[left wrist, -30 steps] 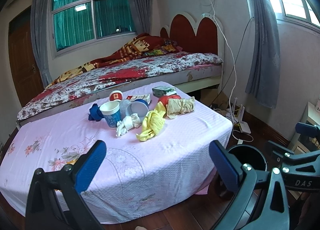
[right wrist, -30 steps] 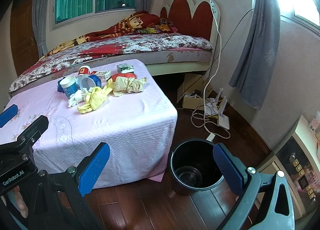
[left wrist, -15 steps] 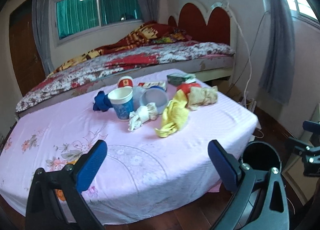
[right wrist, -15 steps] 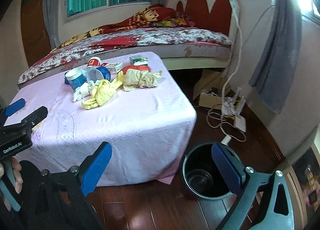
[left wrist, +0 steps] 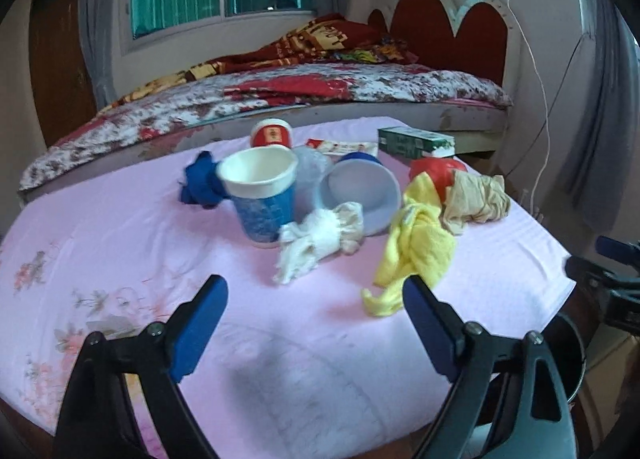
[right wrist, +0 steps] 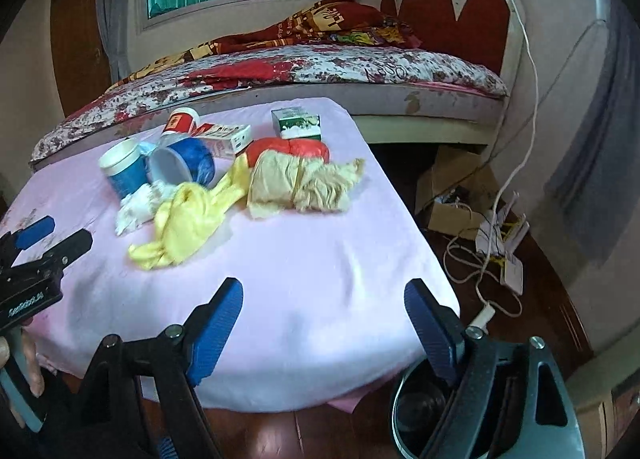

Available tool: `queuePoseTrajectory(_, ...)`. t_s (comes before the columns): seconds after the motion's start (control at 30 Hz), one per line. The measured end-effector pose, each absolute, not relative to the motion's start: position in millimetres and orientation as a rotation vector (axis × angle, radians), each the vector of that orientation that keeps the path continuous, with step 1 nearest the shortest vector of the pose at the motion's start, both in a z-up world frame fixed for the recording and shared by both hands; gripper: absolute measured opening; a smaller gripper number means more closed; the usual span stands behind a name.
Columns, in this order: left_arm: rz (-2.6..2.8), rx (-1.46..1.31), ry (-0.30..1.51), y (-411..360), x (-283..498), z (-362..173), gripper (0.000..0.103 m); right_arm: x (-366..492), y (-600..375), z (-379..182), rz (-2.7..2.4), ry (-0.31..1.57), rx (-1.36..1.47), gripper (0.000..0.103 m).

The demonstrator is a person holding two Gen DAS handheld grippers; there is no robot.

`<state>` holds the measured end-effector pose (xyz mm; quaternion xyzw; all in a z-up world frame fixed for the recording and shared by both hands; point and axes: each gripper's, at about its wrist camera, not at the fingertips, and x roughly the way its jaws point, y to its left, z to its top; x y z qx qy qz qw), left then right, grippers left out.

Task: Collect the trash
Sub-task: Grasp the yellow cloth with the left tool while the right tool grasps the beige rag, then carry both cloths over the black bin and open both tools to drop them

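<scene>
Trash lies in a heap on the pink-covered table (left wrist: 280, 339): an upright blue paper cup (left wrist: 260, 195), a white tissue wad (left wrist: 316, 247), a yellow cloth (left wrist: 416, 255), a beige crumpled bag (left wrist: 476, 195), a blue cup on its side (left wrist: 360, 195), a red cup (left wrist: 271, 134) and a green box (left wrist: 416, 141). My left gripper (left wrist: 314, 299) hangs over the near part of the table, short of the tissue, its jaws closing on nothing. My right gripper (right wrist: 324, 295) hovers over the table's near right corner, short of the yellow cloth (right wrist: 188, 219), its jaws also closing, nothing between them.
A black bin (right wrist: 420, 411) stands on the wooden floor by the table's right corner, partly behind my right finger. Cables and a router (right wrist: 496, 235) and a cardboard box (right wrist: 452, 187) lie on the floor at right. A bed (right wrist: 320, 71) runs behind the table.
Both grippers have come forward and down toward the table, so the trash heap looks larger and nearer. The jaws of both have narrowed somewhat.
</scene>
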<state>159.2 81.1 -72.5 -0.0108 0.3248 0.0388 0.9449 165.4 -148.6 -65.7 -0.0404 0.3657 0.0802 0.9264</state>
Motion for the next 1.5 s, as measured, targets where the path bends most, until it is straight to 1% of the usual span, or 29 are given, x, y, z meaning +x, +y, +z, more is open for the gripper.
queuePoseTrajectory(0.13,0.040,-0.013,0.668,57.3,176.7,-82.1,0.089,195.9,-151.1,-71.8,0.169,0.746,-0.085,0.084)
queuePoseTrajectory(0.3,0.005,-0.013,0.698,36.4,211.5,-99.1,0.081,224.8,-159.3,-83.5,0.184,0.760,-0.086,0.081)
queuePoseTrajectory(0.53,-0.037,-0.027,0.723,20.7,239.7,-106.0,0.081,279.4,-147.6,-94.5,0.315,0.782,-0.125,0.081)
queuePoseTrajectory(0.57,-0.044,-0.035,0.725,19.1,241.7,-105.6,0.077,286.5,-144.3,-95.1,0.330,0.788,-0.137,0.081)
queuePoseTrajectory(0.6,-0.059,-0.044,0.729,17.9,243.7,-105.5,0.072,298.6,-138.5,-96.5,0.357,0.802,-0.155,0.081)
queuePoseTrajectory(0.63,-0.071,-0.049,0.731,16.5,245.8,-105.8,0.069,307.4,-134.9,-98.8,0.380,0.820,-0.165,0.081)
queuePoseTrajectory(0.7,-0.099,-0.076,0.743,15.2,247.9,-105.9,0.057,320.0,-128.9,-103.9,0.411,0.849,-0.183,0.081)
queuePoseTrajectory(0.73,-0.115,-0.096,0.752,14.7,248.5,-105.7,0.055,323.2,-127.4,-106.5,0.426,0.861,-0.182,0.080)
queuePoseTrajectory(0.77,-0.121,-0.104,0.752,13.7,250.4,-104.6,0.051,326.7,-126.2,-109.9,0.443,0.875,-0.179,0.078)
queuePoseTrajectory(0.8,-0.125,-0.104,0.751,13.0,250.5,-103.9,0.047,329.4,-124.9,-113.5,0.454,0.886,-0.179,0.067)
queuePoseTrajectory(0.87,-0.140,-0.106,0.750,11.9,250.1,-103.5,0.043,328.2,-120.7,-117.5,0.475,0.881,-0.192,0.059)
queuePoseTrajectory(0.9,-0.146,-0.107,0.749,12.3,249.8,-103.7,0.040,325.2,-118.5,-117.8,0.480,0.878,-0.199,0.054)
queuePoseTrajectory(0.93,-0.155,-0.115,0.752,13.0,248.4,-103.7,0.038,324.0,-118.2,-117.8,0.485,0.879,-0.198,0.044)
queuePoseTrajectory(1.0,-0.166,-0.111,0.754,14.4,246.4,-100.9,0.033,319.3,-118.6,-116.6,0.496,0.879,-0.180,0.037)
queuePoseTrajectory(1.1,-0.178,-0.097,0.751,16.4,239.2,-94.4,0.032,302.3,-123.6,-111.7,0.486,0.854,-0.166,0.035)
queuePoseTrajectory(1.5,-0.237,0.044,0.660,-11.1,179.2,-65.7,0.032,203.1,-186.4,-66.1,0.353,0.747,-0.054,0.035)
